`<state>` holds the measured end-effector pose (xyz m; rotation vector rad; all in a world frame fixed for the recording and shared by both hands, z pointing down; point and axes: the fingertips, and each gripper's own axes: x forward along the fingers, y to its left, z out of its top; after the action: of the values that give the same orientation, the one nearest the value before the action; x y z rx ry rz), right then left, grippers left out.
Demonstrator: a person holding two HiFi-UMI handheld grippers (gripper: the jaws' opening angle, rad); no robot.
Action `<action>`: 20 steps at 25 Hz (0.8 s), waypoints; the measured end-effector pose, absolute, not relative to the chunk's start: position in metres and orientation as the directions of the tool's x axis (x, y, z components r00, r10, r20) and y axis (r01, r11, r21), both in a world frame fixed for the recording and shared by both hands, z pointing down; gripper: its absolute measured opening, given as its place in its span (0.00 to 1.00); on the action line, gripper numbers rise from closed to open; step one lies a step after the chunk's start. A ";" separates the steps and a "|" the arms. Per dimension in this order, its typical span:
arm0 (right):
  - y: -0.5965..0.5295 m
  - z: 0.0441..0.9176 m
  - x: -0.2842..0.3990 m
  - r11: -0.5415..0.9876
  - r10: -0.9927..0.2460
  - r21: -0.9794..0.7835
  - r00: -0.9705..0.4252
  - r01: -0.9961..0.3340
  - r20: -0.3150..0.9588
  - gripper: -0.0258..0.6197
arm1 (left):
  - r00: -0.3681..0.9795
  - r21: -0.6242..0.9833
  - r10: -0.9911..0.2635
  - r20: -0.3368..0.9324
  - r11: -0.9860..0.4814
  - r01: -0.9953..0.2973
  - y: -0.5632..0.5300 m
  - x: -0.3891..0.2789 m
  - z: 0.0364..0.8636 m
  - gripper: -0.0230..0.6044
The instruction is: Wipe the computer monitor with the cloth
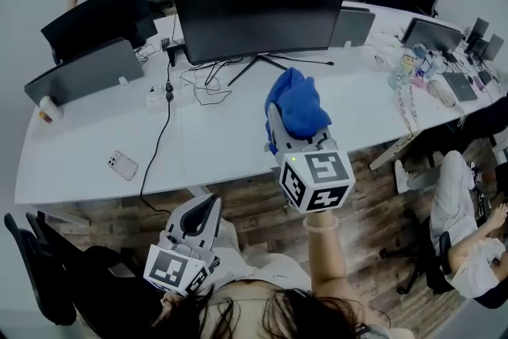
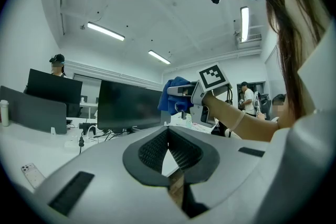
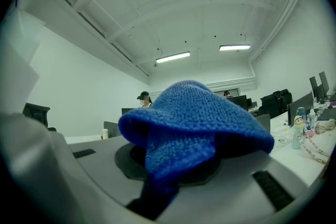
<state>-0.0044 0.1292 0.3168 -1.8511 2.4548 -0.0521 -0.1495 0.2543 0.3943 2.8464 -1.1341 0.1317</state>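
While the right gripper (image 1: 295, 140) clenches the blue cloth (image 1: 295, 103) in its jaws over the worktop (image 1: 222, 140), the left gripper (image 1: 205, 206) hangs empty, jaws together; wiping is not yet begun, so the cloth must next reach the monitor (image 1: 254, 16).

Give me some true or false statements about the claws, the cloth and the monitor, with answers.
1. The right claw is shut on the blue cloth. True.
2. The cloth is pressed against the monitor. False: it is held in the air above the desk, short of the screen.
3. The left claw grips the phone. False: it is shut on nothing; the phone lies on the desk.
4. The monitor's screen is dark. True.
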 end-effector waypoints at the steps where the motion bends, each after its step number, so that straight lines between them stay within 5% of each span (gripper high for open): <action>1: 0.132 0.317 -0.003 0.276 -0.961 -0.068 -0.274 -0.959 -0.032 0.17 | 0.723 0.038 -0.683 0.108 -0.724 -0.689 0.256 -0.148 0.394 0.05; 20: 0.154 0.327 0.019 0.239 -0.971 -0.075 -0.239 -0.968 -0.011 0.17 | 0.740 -0.005 -0.661 0.126 -0.746 -0.665 0.259 -0.130 0.387 0.05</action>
<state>0.0192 0.1535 0.3271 -1.9032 2.4291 -0.0805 -0.1295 0.2592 0.3871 2.8923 -1.1026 0.1861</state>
